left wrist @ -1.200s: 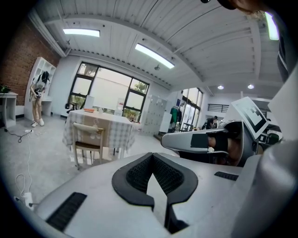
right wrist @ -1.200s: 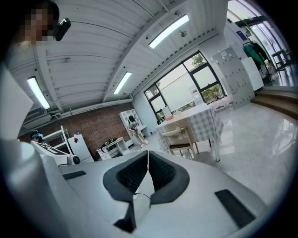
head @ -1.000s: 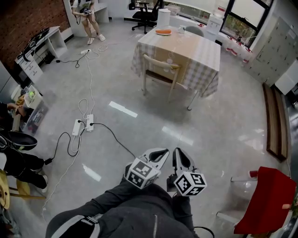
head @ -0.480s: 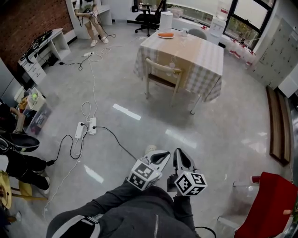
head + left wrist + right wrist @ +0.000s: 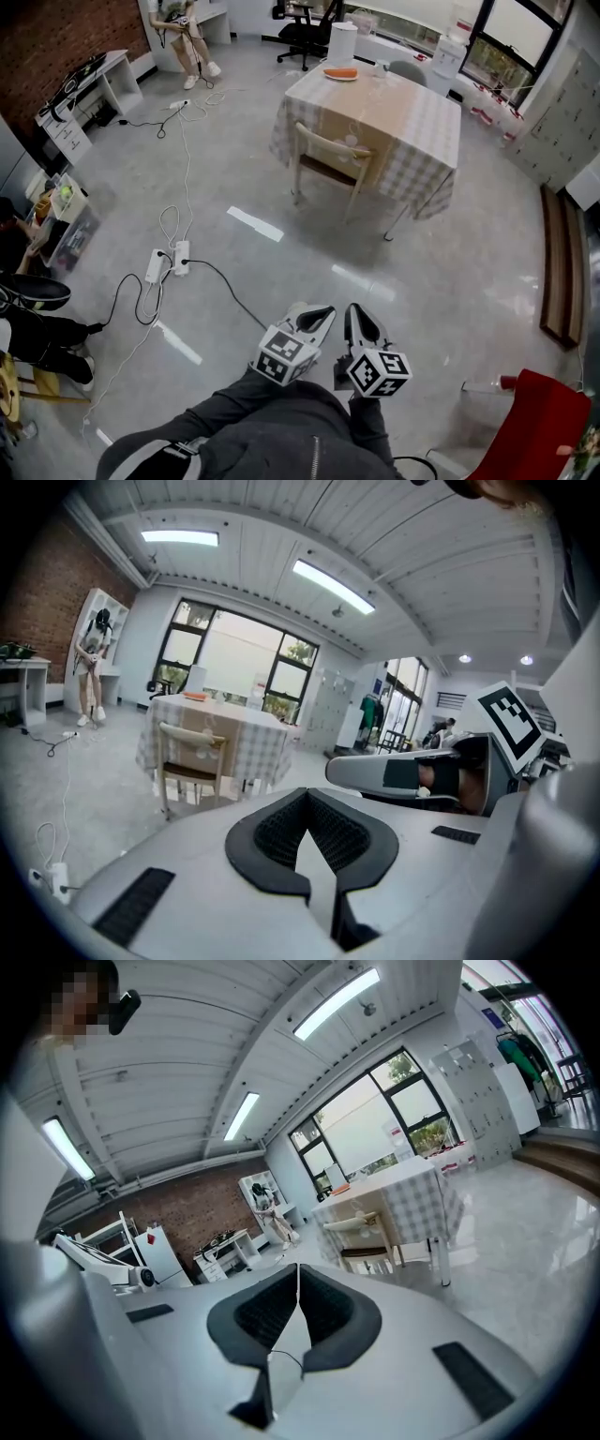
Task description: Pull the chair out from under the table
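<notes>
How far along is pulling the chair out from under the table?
Nothing is done yet: the chair sits tucked in at the table. In hand is only the approach, with the left gripper and right gripper both shut, empty, and separated from the chair by a stretch of floor. Left to do: reach the chair, open the jaws, grip it and pull it out.
</notes>
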Available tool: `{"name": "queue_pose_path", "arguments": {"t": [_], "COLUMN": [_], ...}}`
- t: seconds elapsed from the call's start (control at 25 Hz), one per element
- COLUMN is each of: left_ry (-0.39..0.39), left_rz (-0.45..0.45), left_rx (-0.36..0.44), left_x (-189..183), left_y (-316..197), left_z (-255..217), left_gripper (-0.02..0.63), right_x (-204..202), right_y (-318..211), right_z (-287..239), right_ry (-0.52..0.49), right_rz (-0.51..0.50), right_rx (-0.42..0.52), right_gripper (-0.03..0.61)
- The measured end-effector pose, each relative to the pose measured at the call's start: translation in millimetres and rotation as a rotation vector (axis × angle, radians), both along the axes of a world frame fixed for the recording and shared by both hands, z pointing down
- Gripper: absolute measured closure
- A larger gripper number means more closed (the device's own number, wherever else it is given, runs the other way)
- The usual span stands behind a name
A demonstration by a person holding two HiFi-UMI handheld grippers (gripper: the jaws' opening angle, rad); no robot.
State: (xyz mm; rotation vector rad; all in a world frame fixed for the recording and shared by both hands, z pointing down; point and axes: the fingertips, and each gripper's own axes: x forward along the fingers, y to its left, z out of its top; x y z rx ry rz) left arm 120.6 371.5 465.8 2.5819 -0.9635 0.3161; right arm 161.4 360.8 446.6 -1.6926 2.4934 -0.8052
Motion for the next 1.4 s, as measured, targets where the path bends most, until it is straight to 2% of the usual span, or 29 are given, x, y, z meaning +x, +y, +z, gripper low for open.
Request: {"name": "queue_pose_path", "arguments": {"t": [0.6, 1.4], "left_ry": [0.017, 0.027], "left_rz": [-0.066, 0.019], "left_rx": [-0.004, 0.037], "left_x": [-7, -10], "left_y": [-159, -307], "left_z": [-20, -28], "left_gripper": [0.606, 0.606], "right_x": [1, -11], "right_y": [-147, -284], "right_z": [-12, -5], "right_ry": [0.026, 0.047], "right_rz": [-0.037, -0.008], "right_rx": [-0.009, -0.006], "right_gripper": [0.566, 0.566]}}
